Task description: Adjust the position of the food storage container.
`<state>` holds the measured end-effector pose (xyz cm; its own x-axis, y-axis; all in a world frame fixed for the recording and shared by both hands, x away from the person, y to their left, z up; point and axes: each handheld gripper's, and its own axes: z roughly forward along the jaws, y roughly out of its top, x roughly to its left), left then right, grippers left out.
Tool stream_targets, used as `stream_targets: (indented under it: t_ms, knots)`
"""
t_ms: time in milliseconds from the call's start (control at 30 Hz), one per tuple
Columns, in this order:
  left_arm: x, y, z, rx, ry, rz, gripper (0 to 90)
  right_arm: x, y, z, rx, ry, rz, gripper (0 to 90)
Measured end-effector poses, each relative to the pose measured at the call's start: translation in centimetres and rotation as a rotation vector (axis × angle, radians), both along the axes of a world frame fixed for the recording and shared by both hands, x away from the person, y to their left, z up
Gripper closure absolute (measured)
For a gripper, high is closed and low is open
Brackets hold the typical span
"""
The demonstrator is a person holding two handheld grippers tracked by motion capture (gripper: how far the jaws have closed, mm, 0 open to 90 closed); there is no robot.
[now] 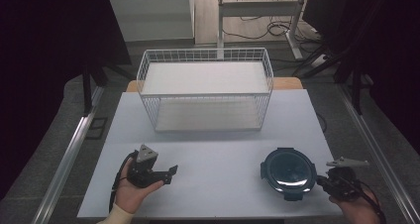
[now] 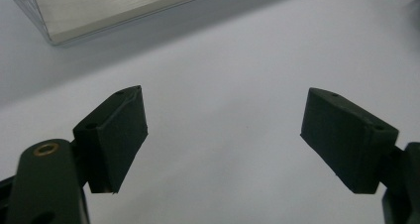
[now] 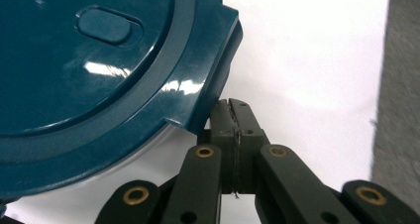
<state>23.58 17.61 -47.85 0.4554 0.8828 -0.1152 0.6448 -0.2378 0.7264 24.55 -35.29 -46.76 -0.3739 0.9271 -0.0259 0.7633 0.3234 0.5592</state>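
The right tongs [image 3: 233,116] have their jaws pressed flat together with nothing between them, the tips resting against the edge of the dark teal round container [image 1: 288,170] just below one of its lid's clip tabs. Seen from the high view, the right tongs [image 1: 324,180] lie low at the container's right rim, and the container sits on the desk [image 1: 218,149] near its front right corner — well apart from the white wire basket [image 1: 205,87] at the far side.

The step looks like a nudge or a pry at that clip tab. To do it well, I would keep the closed tips low and square against the rim so they do not slide under the lid or skid off the rounded edge — a slow, level push, since the smooth container may spin on the desk.

The right hand [image 1: 354,209] comes in from the bottom corner, the tool held nearly level and aimed left at the container. The left tongs [image 2: 223,135] stand wide open and empty over bare desk; in the high view the left tongs [image 1: 168,174] rest in an upturned palm, pointing right, well clear of the container.
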Motion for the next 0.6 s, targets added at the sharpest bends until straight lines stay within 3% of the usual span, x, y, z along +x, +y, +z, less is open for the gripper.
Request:
stream_targets:
  t_ms: [400,600]
  knots:
    - [0.1,-0.1,-0.2,0.005,0.009,0.002,17.5,1.1,2.6,-0.2,-0.022,0.005,0.042,89.5]
    - [0.1,-0.1,-0.2,0.005,0.009,0.004,17.5,1.7,4.8,-0.4,-0.031,0.021,0.099,89.5]
